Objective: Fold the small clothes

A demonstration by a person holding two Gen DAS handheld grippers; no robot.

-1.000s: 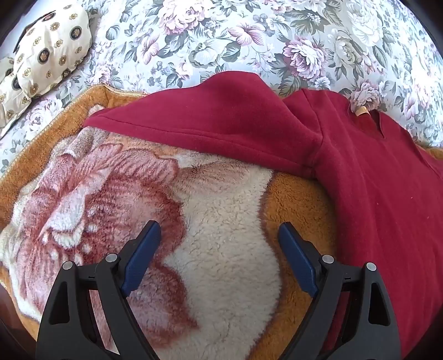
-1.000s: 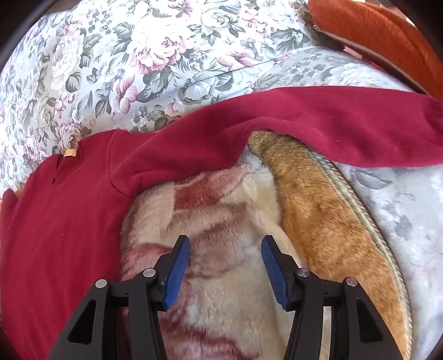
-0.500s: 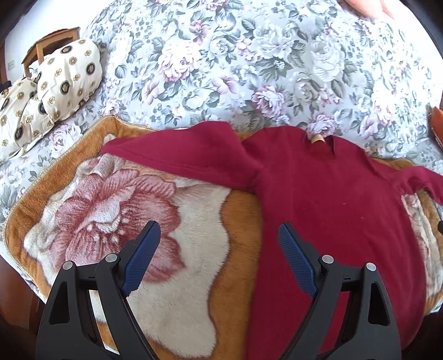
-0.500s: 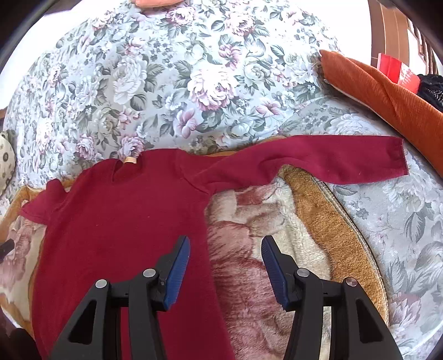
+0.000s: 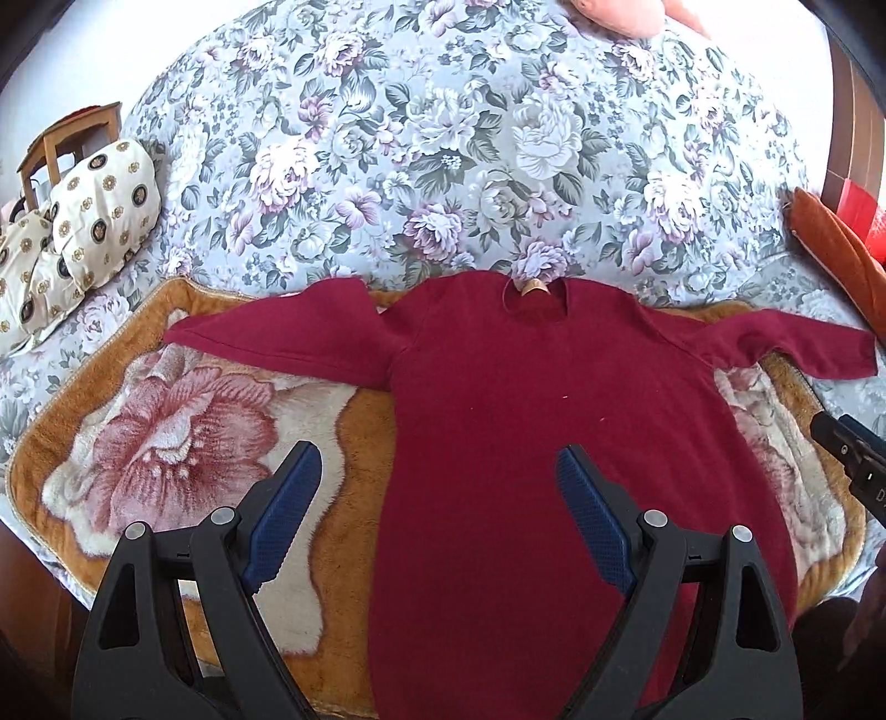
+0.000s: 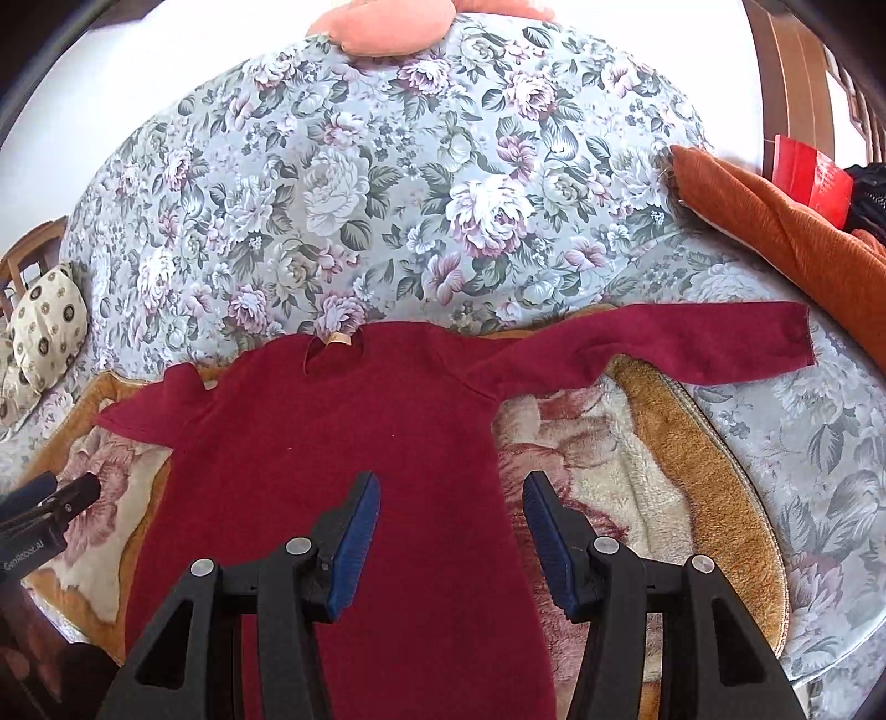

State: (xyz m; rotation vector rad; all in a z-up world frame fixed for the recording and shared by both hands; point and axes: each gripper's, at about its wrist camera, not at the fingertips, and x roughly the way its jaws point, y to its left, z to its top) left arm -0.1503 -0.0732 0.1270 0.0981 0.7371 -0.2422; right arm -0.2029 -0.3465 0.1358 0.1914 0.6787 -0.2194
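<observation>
A dark red long-sleeved top (image 5: 554, 421) lies flat on a plush flower-patterned blanket (image 5: 183, 432), neck away from me, both sleeves spread out sideways. It also shows in the right wrist view (image 6: 354, 443). My left gripper (image 5: 440, 515) is open and empty, held above the top's lower left edge. My right gripper (image 6: 451, 534) is open and empty, above the top's lower right edge. The right sleeve's cuff (image 6: 775, 343) reaches past the blanket onto the bedspread.
The blanket lies on a bed with a floral bedspread (image 5: 443, 138). Patterned cream pillows (image 5: 83, 221) sit at the left, an orange cushion (image 6: 786, 232) at the right, a pink pillow (image 6: 387, 27) at the far end. A wooden chair (image 5: 66, 138) stands beyond the left pillows.
Both grippers have pulled back and risen from close over the sleeves, so the whole top now shows. Both stay open and empty.
</observation>
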